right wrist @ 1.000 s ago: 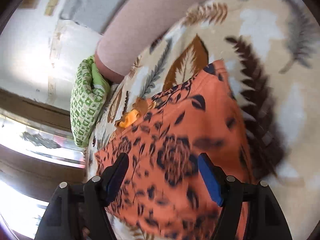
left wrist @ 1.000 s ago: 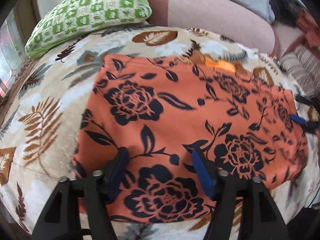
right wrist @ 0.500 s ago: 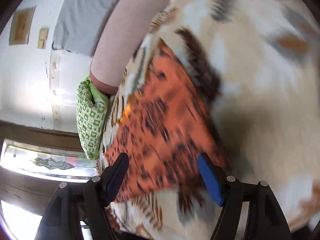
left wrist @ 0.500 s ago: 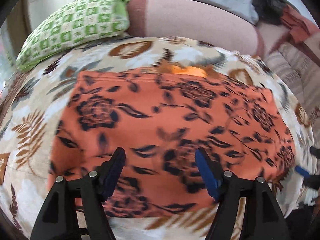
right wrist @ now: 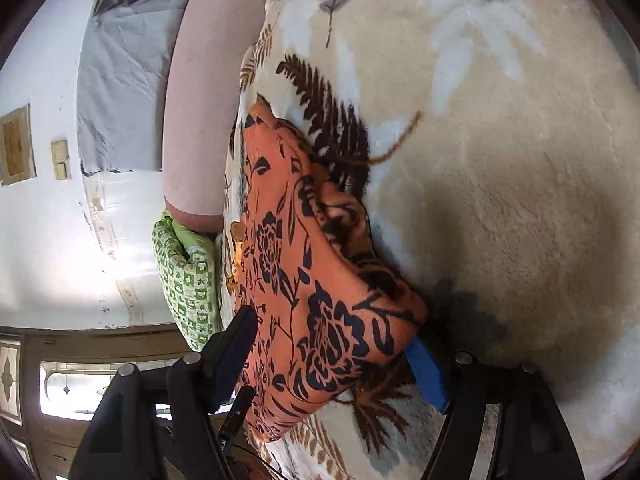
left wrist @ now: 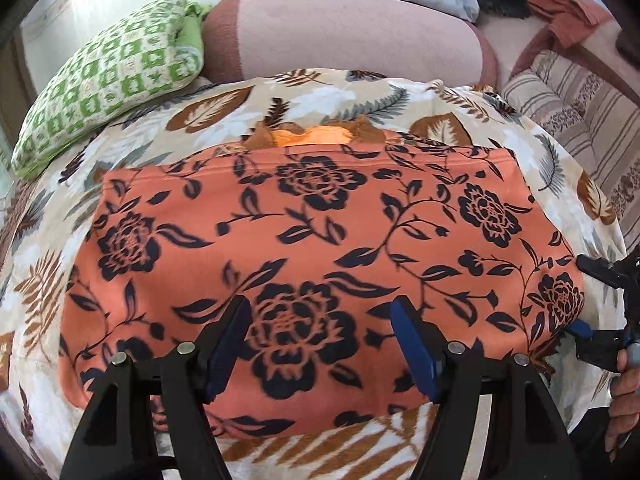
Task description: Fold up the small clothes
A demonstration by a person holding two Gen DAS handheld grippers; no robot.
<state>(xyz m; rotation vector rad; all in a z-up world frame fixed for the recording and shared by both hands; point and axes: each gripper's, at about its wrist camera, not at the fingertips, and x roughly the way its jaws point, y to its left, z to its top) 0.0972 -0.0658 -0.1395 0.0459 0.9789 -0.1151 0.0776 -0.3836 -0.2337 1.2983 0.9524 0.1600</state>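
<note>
An orange garment with black flowers (left wrist: 304, 216) lies spread flat on a leaf-patterned blanket (left wrist: 224, 108). My left gripper (left wrist: 320, 340) hovers open over the garment's near edge, with nothing pinched between its fingers. My right gripper (left wrist: 586, 298) is at the garment's right end, turned on its side. In the right wrist view the garment (right wrist: 288, 248) has its corner lying between the right gripper (right wrist: 332, 332) jaws. The blue pad (right wrist: 426, 368) sits under the cloth's edge and the other finger (right wrist: 236, 340) stands off it. Those jaws are closing.
A green checked pillow (left wrist: 108, 76) and a pink bolster (left wrist: 352, 36) lie behind the blanket. A striped cushion (left wrist: 580, 92) is at the far right. A small orange cloth (left wrist: 320, 136) peeks out behind the garment. A hand (left wrist: 624, 400) holds the right gripper.
The left gripper has slid sideways along the garment's near edge. The right gripper has rolled onto its side and dropped to the garment's right end, taking the corner between its jaws.
</note>
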